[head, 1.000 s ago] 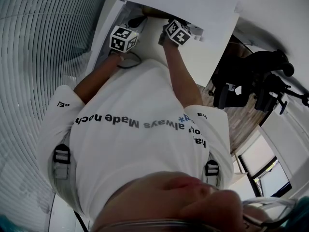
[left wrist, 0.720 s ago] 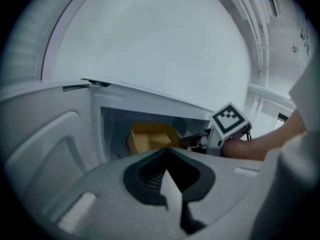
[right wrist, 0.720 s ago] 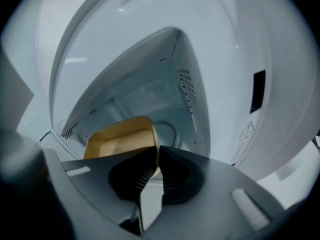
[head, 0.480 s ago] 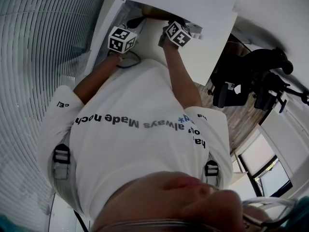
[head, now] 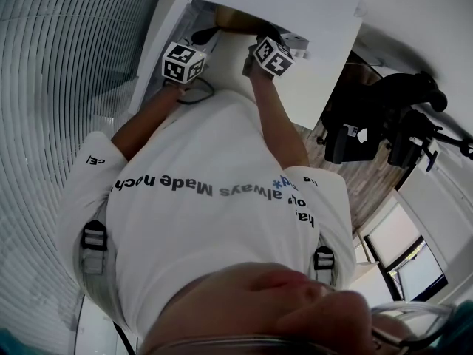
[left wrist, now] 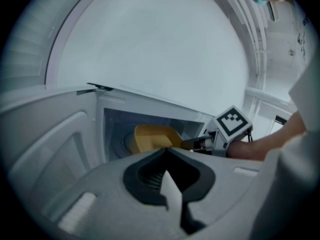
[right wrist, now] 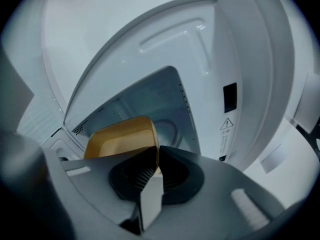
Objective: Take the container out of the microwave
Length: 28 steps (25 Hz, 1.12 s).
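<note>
A yellow container [right wrist: 120,136] sits tilted at the mouth of the white microwave's cavity [right wrist: 150,96]. My right gripper [right wrist: 158,156] is shut on the container's near right rim. From the left gripper view the same container [left wrist: 149,137] shows inside the opening, with the right gripper [left wrist: 196,143] clamped on its edge. My left gripper [left wrist: 166,150] hangs in front of the microwave, to the left of the container, jaws together with nothing between them. In the head view both marker cubes, left [head: 183,61] and right [head: 272,56], are at the microwave's front.
The microwave door [right wrist: 252,79] stands swung open on the right, close beside my right gripper. The cavity's left wall [left wrist: 75,139] is near my left gripper. A black chair and tripod gear [head: 392,124] stand on the floor to the side.
The right gripper's cube has drawn back slightly toward the person with the container still gripped. The left gripper has barely shifted.
</note>
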### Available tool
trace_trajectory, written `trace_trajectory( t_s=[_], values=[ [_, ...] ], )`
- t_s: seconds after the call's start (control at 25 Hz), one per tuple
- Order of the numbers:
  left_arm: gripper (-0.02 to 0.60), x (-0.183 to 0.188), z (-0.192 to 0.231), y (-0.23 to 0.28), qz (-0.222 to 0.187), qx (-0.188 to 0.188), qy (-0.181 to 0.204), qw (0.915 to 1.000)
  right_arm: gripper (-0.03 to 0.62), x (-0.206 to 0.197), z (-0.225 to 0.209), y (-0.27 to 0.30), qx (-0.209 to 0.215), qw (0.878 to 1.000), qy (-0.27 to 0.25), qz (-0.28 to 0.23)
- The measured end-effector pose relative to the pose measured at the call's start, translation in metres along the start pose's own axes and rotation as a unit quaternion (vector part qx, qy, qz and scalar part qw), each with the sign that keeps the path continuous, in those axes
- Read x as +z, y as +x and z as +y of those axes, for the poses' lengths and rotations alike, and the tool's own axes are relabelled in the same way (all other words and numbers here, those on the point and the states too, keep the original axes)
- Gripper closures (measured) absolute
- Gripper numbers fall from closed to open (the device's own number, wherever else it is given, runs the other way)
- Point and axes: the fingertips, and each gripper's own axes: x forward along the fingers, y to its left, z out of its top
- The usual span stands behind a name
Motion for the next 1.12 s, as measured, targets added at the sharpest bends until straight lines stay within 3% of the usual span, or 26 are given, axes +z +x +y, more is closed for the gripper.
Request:
trace_trajectory(
  t_s=[1.12],
  values=[
    [0.578, -0.017, -0.021, -0.017, 0.015, -0.026, 0.005, 0.9995, 0.576, -0.041, -0.016, -0.042, 0.006, 1.000, -0.016, 0.025]
  ],
)
